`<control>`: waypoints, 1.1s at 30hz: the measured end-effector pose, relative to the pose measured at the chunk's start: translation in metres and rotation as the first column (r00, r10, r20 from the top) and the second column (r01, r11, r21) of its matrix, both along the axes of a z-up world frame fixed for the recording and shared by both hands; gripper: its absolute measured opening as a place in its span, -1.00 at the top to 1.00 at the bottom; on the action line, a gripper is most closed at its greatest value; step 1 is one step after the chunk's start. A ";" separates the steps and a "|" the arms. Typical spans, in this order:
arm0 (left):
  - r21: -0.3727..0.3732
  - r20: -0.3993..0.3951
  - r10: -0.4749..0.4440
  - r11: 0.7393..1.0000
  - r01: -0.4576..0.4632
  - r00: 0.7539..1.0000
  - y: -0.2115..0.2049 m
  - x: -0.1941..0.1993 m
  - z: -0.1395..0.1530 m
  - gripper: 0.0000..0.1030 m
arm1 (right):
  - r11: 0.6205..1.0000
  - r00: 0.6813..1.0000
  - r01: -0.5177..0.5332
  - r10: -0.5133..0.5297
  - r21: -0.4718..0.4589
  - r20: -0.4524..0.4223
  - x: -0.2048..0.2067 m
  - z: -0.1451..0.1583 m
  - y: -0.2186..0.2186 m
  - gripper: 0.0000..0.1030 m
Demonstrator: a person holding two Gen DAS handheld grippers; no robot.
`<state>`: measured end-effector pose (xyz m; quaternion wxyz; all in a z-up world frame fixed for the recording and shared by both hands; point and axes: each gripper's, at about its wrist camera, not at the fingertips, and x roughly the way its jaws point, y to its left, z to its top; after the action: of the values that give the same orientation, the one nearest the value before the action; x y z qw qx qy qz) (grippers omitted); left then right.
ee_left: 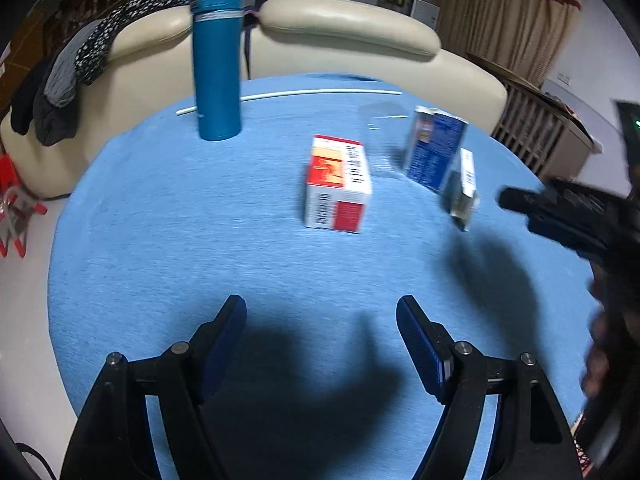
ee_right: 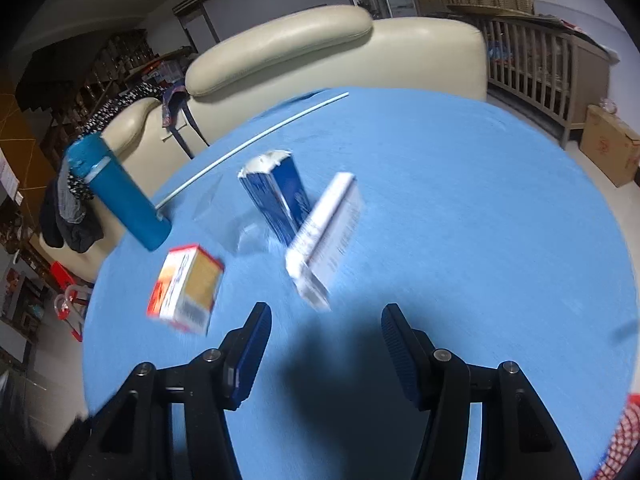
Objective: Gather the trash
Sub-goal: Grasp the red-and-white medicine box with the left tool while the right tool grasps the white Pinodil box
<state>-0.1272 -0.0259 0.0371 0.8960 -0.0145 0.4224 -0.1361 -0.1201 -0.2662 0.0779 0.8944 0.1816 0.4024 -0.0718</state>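
Step in hand: the trash on the blue counter (ee_left: pixel 200 240) is being approached by both tools, nothing yet being gripped
Left tool (ee_left: pixel 322 316): released, jaws standing apart over bare cloth, nothing between them
Right tool (ee_right: pixel 326 326): released as well, jaws apart and empty; it is also being seen at the right edge of the left view
Trash, red box (ee_left: pixel 338 184): standing upright near the middle of the counter, apart from the others, ahead of the left tool
Trash, blue carton (ee_right: pixel 278 200): upright, top torn open, behind the white box
Trash, white box (ee_right: pixel 324 236): tilted, just beside the blue carton, nearest the right tool; whether they are touching cannot be told through the blur
Clear wrapper (ee_right: pixel 236 220): faintly seen, lying between the red box and the carton
Not trash, probably: the flask (ee_left: pixel 217 56) and a white rod (ee_left: pixel 320 92) at the far edge
Doing it well: each box is best being centred between the jaws across its narrow faces before closing; the white box is likely being tipped easily, so a slow, squared approach is being advised
Bin: not being seen clearly in either view
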 end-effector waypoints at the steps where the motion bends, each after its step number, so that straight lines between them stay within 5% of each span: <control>1: 0.000 0.001 0.006 1.000 -0.006 1.000 0.003 0.002 0.000 -0.52 | 1.000 1.000 0.003 -0.003 -0.008 -0.011 0.015 -0.004 0.003 -0.19; 8: -0.001 0.004 0.024 1.000 -0.024 1.000 0.007 0.019 0.000 -0.52 | 1.000 0.997 0.018 -0.020 -0.021 -0.075 0.074 -0.030 0.004 -0.17; 9: 0.002 0.006 0.018 1.000 -0.018 1.000 0.005 0.022 0.000 -0.52 | 1.000 0.996 0.008 -0.009 -0.013 -0.088 0.079 -0.035 0.002 -0.08; 10: 0.006 0.008 0.012 1.000 -0.012 1.000 0.002 0.024 0.000 -0.52 | 1.000 0.996 0.003 -0.004 -0.010 -0.094 0.080 -0.038 -0.001 0.25; 14: 0.000 0.021 -0.001 1.000 0.001 1.000 -0.010 0.036 0.004 -0.52 | 1.000 0.996 0.015 -0.014 0.011 -0.092 0.072 -0.039 -0.016 0.44; 23: 0.008 0.001 0.015 1.000 -0.015 1.000 -0.042 0.076 0.002 -0.52 | 0.998 0.998 0.020 -0.016 0.066 -0.064 0.033 -0.034 -0.043 0.49; 33: 0.075 -0.045 0.002 0.997 0.002 0.999 -0.055 0.107 -0.018 -0.47 | 0.975 0.998 0.032 -0.018 0.218 -0.065 0.037 -0.050 -0.061 0.48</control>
<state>-0.0206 -0.0807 0.0187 0.8863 0.0162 0.4471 -0.1198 -0.0834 -0.3273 0.0284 0.8549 0.2819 0.4333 -0.0439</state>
